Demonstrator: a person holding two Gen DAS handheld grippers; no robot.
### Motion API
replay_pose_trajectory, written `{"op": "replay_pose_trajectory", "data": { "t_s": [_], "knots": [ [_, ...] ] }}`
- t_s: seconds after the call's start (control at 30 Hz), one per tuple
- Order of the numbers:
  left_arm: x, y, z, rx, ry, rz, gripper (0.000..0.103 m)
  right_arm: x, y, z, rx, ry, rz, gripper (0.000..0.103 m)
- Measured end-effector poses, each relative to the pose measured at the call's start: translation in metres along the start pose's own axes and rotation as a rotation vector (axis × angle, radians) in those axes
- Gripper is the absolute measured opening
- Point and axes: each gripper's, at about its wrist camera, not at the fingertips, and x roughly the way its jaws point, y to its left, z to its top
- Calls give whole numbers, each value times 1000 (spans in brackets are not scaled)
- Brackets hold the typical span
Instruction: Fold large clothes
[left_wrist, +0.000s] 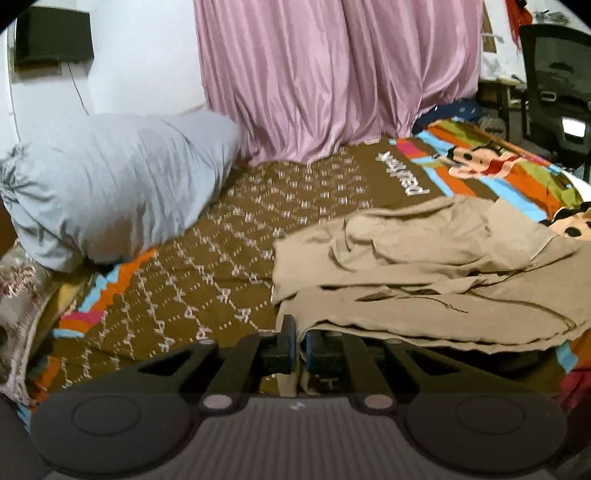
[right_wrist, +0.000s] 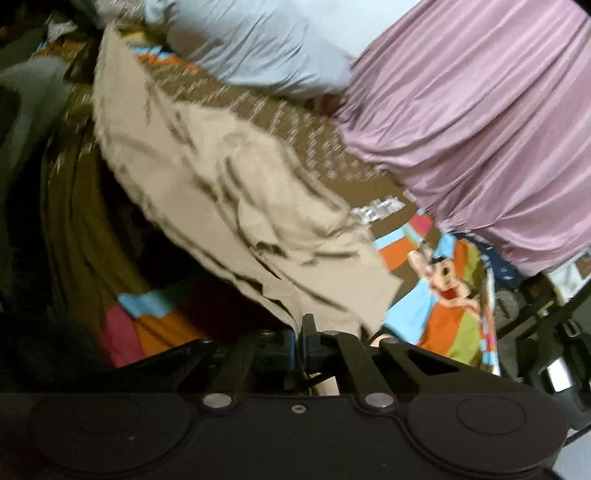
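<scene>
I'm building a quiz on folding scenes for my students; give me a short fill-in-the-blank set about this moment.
1. The garment being folded is ____ in colour.
2. The left gripper is shut on the garment's ____.
3. Behind the bed hangs a ____ curtain.
4. The large pillow on the patterned bedspread is pale ____.

Missing words: beige; edge; pink; blue

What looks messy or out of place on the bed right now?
The beige garment lies rumpled, with uneven overlapping layers and a wavy near edge, not squared flat. The grey pillow slumps against the pink curtain. Nothing looks spilled or torn.
</scene>
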Motion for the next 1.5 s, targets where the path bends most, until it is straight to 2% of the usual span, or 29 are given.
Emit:
{"op": "replay_pose_trajectory", "data": {
  "t_s": [0.13, 0.27, 0.4, 0.57, 0.67, 0.73, 0.87, 1.0, 1.03, 1.1, 1.13, 1.17, 1.23, 1.27, 1.33, 1.5],
  "knots": [
    [4, 13, 17, -20, -7, -23, 7, -12, -25, 22, 41, -43, -37, 2],
    [37, 18, 43, 2, 5, -9, 7, 16, -46, 43, -9, -71, -88, 2],
    [83, 15, 70, 93, -11, 25, 7, 75, -80, 68, 9, -52, -97, 3],
    [166, 12, 110, 101, 33, 30, 7, 165, -112, 93, 89, 15, -90, 6],
    [220, 12, 119, 115, 75, 24, 7, 220, -124, 99, 164, 67, -80, 6],
    [255, 15, 119, 99, 126, 0, 8, 254, -128, 99, 216, 105, -76, 6],
    [317, 29, 109, -6, 232, -79, 10, 298, -126, 93, 288, 154, -65, 7],
    [337, 43, 94, -108, 266, -134, 15, 322, -116, 85, 305, 168, -62, 10],
    [335, 45, 93, -132, 260, -147, 20, 323, -116, 84, 317, 160, -61, 15],
    [324, 52, 94, -160, 232, -177, 57, 316, -119, 80, 350, 126, -59, 24],
    [316, 56, 95, -167, 204, -187, 86, 308, -121, 79, 366, 104, -51, 31],
    [306, 59, 97, -174, 164, -183, 97, 301, -123, 79, 378, 83, -43, 36],
    [290, 70, 100, -192, 105, -176, 99, 277, -128, 77, 392, 39, -48, 44],
    [282, 77, 100, -207, 101, -185, 102, 264, -129, 75, 392, 20, -54, 48],
    [266, 89, 96, -255, 97, -183, 103, 234, -133, 69, 390, -9, -68, 54],
    [218, 106, 58, -317, 52, -137, 103, 157, -144, 39, 369, -9, -125, 68]
  ]
}}
